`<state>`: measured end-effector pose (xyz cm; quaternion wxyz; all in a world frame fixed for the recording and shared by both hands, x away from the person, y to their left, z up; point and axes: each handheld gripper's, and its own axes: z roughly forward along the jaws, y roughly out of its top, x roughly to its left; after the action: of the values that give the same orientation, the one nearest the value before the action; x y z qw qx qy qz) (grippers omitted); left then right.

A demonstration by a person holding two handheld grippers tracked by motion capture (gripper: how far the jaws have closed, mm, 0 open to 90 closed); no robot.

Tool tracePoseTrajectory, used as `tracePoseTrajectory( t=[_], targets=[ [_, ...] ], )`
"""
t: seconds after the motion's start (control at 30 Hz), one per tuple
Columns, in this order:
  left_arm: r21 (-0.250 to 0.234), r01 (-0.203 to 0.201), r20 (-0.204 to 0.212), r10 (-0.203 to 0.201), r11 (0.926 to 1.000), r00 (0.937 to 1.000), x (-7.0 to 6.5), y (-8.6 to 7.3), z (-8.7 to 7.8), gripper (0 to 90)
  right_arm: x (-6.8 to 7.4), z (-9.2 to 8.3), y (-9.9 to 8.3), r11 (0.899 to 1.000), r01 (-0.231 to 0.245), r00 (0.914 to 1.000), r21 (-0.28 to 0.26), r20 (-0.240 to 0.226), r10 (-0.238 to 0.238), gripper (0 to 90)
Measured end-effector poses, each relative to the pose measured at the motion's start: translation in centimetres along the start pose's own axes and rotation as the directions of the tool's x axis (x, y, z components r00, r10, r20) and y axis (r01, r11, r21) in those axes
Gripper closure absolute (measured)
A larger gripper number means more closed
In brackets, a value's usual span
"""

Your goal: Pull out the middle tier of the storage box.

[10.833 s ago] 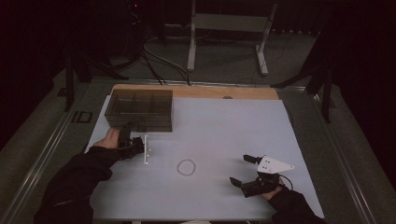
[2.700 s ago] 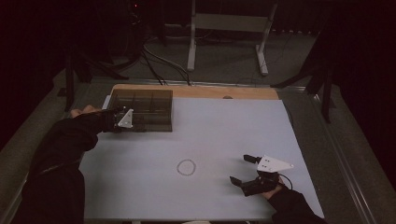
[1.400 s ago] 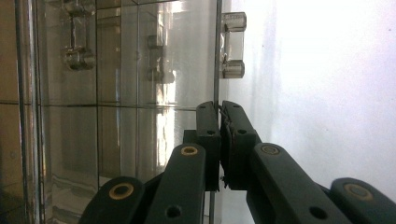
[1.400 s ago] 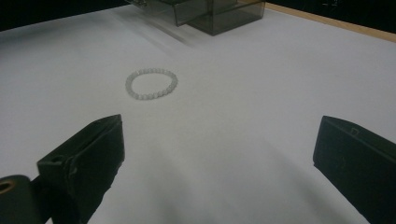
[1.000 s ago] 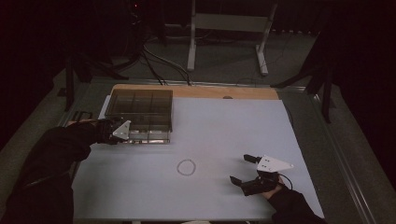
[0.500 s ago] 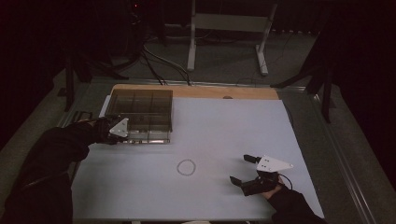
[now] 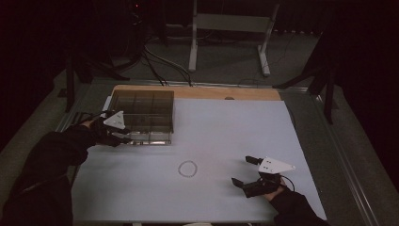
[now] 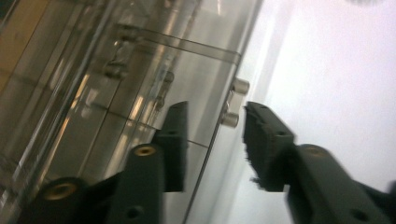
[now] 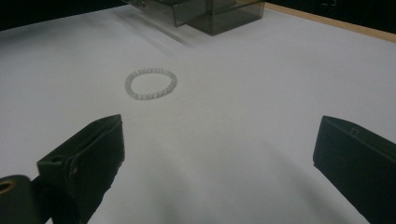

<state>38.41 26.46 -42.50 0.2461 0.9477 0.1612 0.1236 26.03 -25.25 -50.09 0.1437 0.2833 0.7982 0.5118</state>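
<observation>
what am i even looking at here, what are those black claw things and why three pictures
A person sits at a white table holding a hand-operated pair of tongs in each hand. The high view looks down from above; the other two come from cameras riding on each pair.

The left tongs are at the front of a smoky clear box with compartments. Their jaws have just been opening and stand either side of its small metal handle, not pressing it.

The right tongs rest wide open, holding nothing. A pale beaded bracelet lies on the table ahead of them.
</observation>
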Motion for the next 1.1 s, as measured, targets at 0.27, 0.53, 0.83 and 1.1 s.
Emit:
tracePoseTrajectory(
  t=[0.27,0.53,0.83,1.1],
  targets=[
    [-0.116,0.219,-0.042,-0.225,0.9688,0.9734,-0.3,-0.2,-0.7,26.4,0.0,0.0,0.0,1.000,0.003,1.0000,-0.003,0.001,-0.003,2.0],
    [-0.186,0.276,-0.003,-0.282,0.9429,0.9595,-1.4,-0.9,-0.8,7.3,0.0,0.0,0.0,1.000,0.000,1.0000,-0.001,0.001,0.000,2.0],
    [-0.221,0.302,0.044,-0.300,0.9271,0.9528,-2.9,-0.5,-0.5,3.0,0.0,0.0,0.0,1.000,0.003,1.0000,-0.001,0.001,-0.003,2.0],
    [-0.261,0.306,0.070,-0.298,0.9157,0.9520,-4.2,-0.2,0.1,3.0,0.0,0.2,0.1,1.000,-0.002,1.0000,-0.001,0.002,0.002,2.0]
  ],
)
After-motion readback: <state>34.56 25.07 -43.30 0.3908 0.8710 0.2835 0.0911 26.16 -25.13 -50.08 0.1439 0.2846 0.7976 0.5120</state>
